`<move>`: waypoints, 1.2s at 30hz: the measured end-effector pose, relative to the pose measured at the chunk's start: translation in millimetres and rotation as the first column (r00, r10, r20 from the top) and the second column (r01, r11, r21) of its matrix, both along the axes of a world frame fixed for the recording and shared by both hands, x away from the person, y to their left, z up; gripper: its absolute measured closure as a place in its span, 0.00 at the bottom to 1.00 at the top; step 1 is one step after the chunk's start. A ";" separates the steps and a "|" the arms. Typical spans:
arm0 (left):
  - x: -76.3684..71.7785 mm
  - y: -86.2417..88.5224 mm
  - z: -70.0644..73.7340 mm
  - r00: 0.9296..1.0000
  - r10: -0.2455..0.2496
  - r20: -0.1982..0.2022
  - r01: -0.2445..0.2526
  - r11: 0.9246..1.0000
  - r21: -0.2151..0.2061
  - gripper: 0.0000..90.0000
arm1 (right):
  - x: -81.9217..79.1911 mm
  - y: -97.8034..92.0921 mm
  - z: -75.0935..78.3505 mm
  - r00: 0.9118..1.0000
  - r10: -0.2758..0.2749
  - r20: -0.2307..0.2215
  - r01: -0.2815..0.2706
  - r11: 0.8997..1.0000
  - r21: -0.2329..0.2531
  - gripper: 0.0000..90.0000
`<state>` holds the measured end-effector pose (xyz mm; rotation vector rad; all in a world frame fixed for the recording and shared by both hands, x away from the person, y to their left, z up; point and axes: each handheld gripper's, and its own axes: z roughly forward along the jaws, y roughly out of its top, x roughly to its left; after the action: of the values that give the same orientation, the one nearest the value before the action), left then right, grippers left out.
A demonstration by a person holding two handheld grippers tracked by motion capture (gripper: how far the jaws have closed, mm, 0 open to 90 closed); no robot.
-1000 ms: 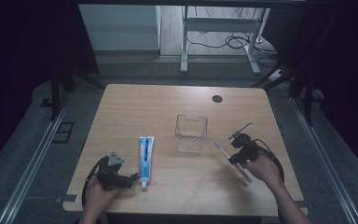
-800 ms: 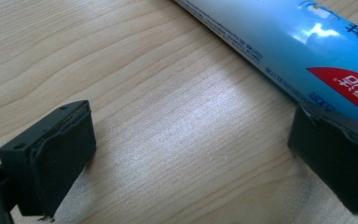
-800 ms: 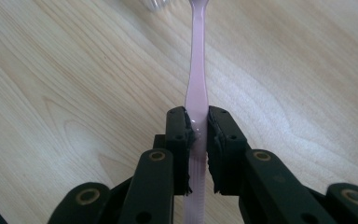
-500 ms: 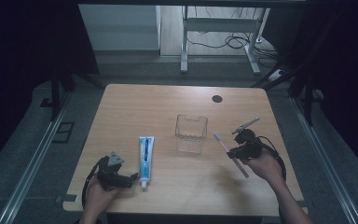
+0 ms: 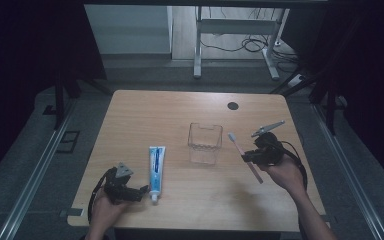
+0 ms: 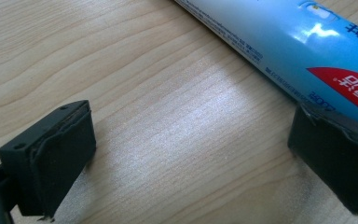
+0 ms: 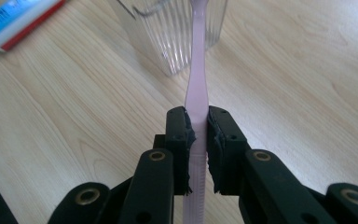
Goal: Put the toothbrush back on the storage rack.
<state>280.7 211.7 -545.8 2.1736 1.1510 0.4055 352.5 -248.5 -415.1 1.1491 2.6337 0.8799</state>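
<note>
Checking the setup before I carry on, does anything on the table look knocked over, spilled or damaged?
Nothing stands out. The clear cup stands upright on the table, the toothpaste tube lies flat and intact, and the pink toothbrush is held cleanly in the right tongs. The left tongs rest open beside the tube. No spills visible.

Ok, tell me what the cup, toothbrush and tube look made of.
Cup: clear hard plastic, probably; see-through ribbed walls, glossy.
Toothbrush: pale pink plastic, smooth and slightly translucent.
Tube: glossy printed plastic or laminate, judging by its highlights; can't tell which.
</note>
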 end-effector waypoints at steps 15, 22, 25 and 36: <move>0.0 0.0 0.0 1.000 0.000 0.000 0.000 1.000 0.000 0.01 | 3.0 12.0 15.6 0.998 0.012 0.063 -0.016 0.998 0.061 0.87; 0.0 0.0 0.0 1.000 0.001 0.000 -0.001 1.000 0.000 0.01 | 5.5 19.8 21.4 0.996 0.016 0.090 -0.023 0.996 0.081 0.87; 0.0 0.0 0.0 1.000 0.001 0.000 -0.001 1.000 0.000 0.01 | 7.3 24.0 23.6 0.994 0.020 0.107 -0.030 0.995 0.090 0.87; 0.1 0.1 0.0 1.000 -0.001 0.001 0.001 1.000 0.001 0.01 | 12.5 34.5 28.4 0.990 0.020 0.138 -0.036 0.992 0.118 0.87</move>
<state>280.8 211.8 -545.8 2.1747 1.1492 0.4068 365.0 -213.9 -386.8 1.0396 2.5228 1.0956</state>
